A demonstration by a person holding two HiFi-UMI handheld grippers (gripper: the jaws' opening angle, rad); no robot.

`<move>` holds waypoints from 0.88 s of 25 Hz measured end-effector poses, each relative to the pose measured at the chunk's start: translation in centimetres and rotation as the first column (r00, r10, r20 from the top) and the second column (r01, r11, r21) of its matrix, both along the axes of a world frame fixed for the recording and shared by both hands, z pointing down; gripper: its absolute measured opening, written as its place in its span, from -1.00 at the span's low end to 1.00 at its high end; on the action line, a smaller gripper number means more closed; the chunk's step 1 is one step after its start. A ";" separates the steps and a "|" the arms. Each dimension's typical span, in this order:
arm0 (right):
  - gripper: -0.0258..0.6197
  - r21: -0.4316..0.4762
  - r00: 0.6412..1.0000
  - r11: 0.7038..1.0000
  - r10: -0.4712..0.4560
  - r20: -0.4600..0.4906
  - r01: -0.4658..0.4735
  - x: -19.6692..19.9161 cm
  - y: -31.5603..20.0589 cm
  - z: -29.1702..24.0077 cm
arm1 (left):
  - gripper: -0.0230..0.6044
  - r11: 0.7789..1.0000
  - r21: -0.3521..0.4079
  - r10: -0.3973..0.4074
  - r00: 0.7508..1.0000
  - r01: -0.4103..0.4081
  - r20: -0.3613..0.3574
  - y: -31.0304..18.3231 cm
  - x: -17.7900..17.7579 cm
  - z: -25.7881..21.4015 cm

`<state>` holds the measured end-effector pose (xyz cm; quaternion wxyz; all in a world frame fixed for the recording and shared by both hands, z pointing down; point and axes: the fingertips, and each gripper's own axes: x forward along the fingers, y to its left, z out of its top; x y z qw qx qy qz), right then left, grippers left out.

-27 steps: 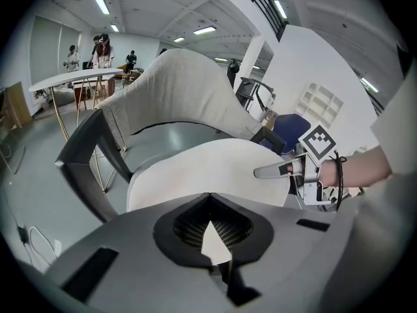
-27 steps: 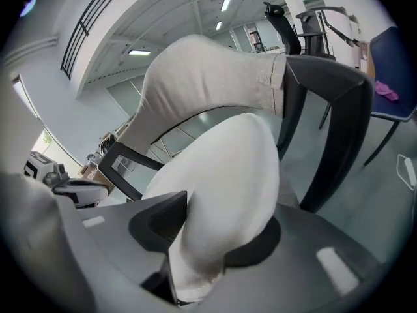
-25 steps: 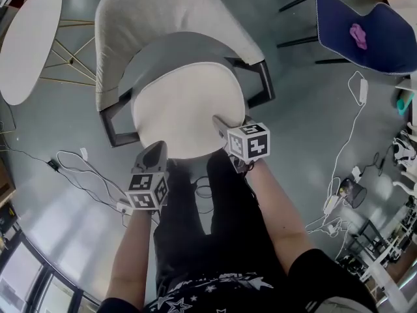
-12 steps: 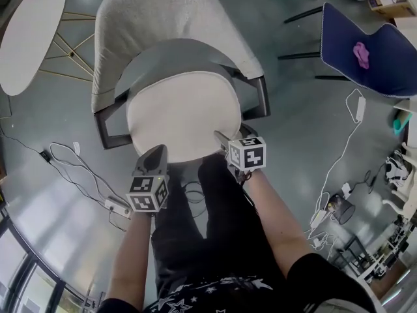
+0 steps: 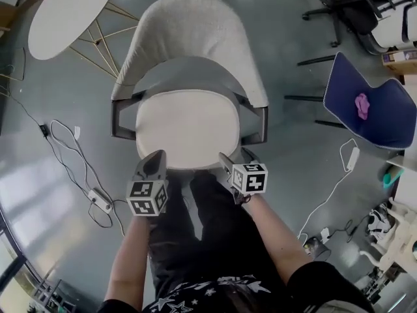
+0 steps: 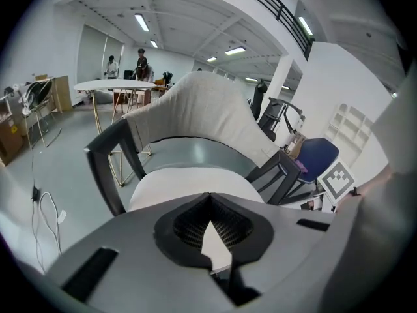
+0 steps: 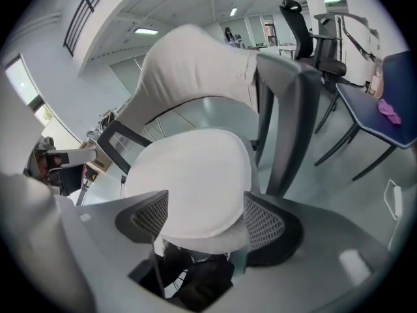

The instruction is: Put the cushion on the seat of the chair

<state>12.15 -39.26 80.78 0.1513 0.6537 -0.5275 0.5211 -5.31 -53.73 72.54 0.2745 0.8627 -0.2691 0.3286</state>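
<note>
A round white cushion (image 5: 186,129) lies flat on the seat of the beige-backed chair (image 5: 195,38) with a dark frame. My right gripper (image 5: 225,158) hovers just off the cushion's front right edge, jaws wide open; in the right gripper view the cushion (image 7: 192,181) shows between and beyond the pads (image 7: 267,223), untouched. My left gripper (image 5: 156,156) sits by the front left edge, its jaws shut on nothing. In the left gripper view the cushion (image 6: 189,181) lies just past the closed tips (image 6: 210,204).
A white oval table (image 5: 68,8) on gold legs stands at the far left. Cables and a power strip (image 5: 98,197) lie on the floor at the left. A blue chair (image 5: 371,109) with a pink item and an office chair (image 5: 365,5) stand at the right.
The right gripper let go of the cushion's front right edge, opened its jaws and drew back a little. The left gripper stayed shut near the front left edge.
</note>
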 end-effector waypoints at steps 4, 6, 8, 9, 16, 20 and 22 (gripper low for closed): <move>0.14 0.048 0.996 0.995 -0.092 0.014 0.092 -1.4 -1.9 -1.6 | -0.90 0.999 0.011 -0.050 0.999 0.050 -0.017 0.8 -0.9 -1.1; 0.06 0.067 0.990 0.988 -0.140 0.000 0.140 -2.3 -3.1 -2.1 | -0.90 0.996 0.004 -0.088 0.996 0.089 -0.026 1.1 -1.7 -1.3; -0.01 0.100 0.982 0.977 -0.185 -0.028 0.187 -3.6 -4.5 -3.2 | -0.90 0.992 -0.006 -0.125 0.991 0.125 -0.041 1.6 -2.8 -1.6; -0.06 0.125 0.978 0.970 -0.203 -0.045 0.208 -4.2 -5.3 -4.0 | -0.90 0.990 -0.008 -0.139 0.989 0.139 -0.049 1.9 -3.3 -1.9; -0.48 0.267 0.947 0.911 -0.282 -0.152 0.314 -7.0 -8.7 -10.3 | -0.90 0.978 0.020 -0.203 0.971 0.207 -0.123 3.4 -4.7 -5.7; -0.68 0.312 0.943 0.894 -0.276 -0.184 0.322 -8.8 -7.7 -13.2 | -0.90 0.972 0.042 -0.221 0.960 0.232 -0.173 5.3 -6.1 -8.6; -0.85 0.321 0.946 0.893 -0.265 -0.188 0.314 -9.6 -6.3 -14.0 | -0.90 0.966 0.069 -0.232 0.953 0.249 -0.193 6.3 -7.0 -10.1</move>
